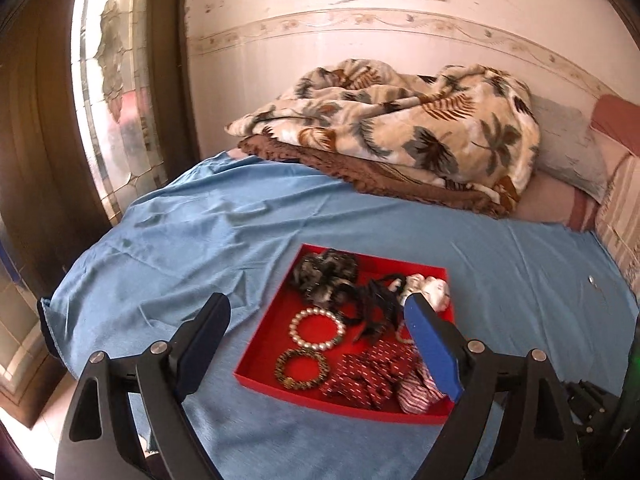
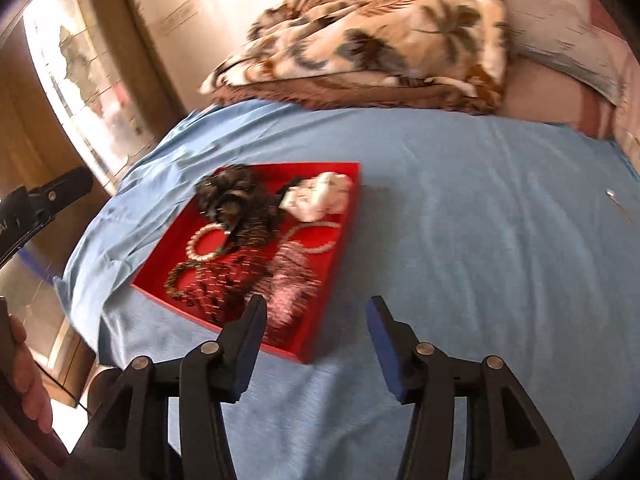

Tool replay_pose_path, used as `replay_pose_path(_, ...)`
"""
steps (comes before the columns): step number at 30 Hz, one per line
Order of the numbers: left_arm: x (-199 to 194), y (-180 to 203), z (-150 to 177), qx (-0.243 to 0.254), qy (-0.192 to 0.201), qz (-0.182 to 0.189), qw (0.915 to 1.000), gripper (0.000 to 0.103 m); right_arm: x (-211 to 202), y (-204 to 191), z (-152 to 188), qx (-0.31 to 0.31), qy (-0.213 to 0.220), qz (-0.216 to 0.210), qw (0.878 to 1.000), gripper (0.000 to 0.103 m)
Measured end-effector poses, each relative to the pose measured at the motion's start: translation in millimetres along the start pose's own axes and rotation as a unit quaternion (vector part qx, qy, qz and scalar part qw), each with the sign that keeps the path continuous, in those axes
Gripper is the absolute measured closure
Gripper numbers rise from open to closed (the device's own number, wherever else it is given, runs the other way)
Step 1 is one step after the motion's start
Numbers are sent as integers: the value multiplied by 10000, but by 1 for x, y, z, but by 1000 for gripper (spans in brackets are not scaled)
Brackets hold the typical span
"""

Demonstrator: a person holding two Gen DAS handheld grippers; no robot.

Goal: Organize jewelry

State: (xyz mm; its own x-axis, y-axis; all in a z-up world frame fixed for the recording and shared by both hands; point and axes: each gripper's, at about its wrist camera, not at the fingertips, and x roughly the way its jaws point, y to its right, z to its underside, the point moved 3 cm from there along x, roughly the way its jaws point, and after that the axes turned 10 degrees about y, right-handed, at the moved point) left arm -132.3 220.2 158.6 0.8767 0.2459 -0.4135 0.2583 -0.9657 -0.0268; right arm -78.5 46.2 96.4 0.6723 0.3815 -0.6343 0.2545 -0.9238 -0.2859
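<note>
A red tray (image 1: 260, 350) lies on the blue sheet. It holds a pearl bracelet (image 1: 317, 329), a dark beaded bracelet (image 1: 302, 369), a grey-black scrunchie (image 1: 325, 270), a white scrunchie (image 1: 426, 289), a red patterned scrunchie (image 1: 366, 376) and a striped scrunchie (image 1: 416, 394). My left gripper (image 1: 318, 306) is open and empty above the tray's near side. In the right wrist view the tray (image 2: 160, 264) lies to the left; my right gripper (image 2: 316, 308) is open and empty over its near right corner. A second pearl bracelet (image 2: 316, 236) lies there.
A palm-print blanket (image 1: 400, 128) is bunched at the far end of the bed, with pillows (image 1: 572, 152) at right. A small metal object (image 1: 592, 280) lies on the sheet at far right. A door and window are at left.
</note>
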Motion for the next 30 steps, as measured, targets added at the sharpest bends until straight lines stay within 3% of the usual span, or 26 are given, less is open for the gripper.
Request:
replay_pose_path(4, -13, 19, 0, 174, 196, 164, 9995, 14, -10, 24, 8, 175, 6, 242, 9996, 43)
replay_pose_path(7, -24, 31, -3, 234, 471, 194, 9984, 4, -15, 38, 11, 307, 29, 376, 9988, 43)
replay_pose_path(16, -57, 56, -12, 580, 1324, -146, 9894, 0, -22, 59, 16, 546, 101, 437, 9975, 42)
replay_pose_path(24, -73, 54, -20, 260, 1468, 133, 9887, 0, -28, 55, 16, 370, 255, 567, 9974, 41)
replay_pose_path(30, -78, 44, -18, 167, 1571, -28, 9874, 0, -32, 46, 14, 202, 381, 636, 9970, 36)
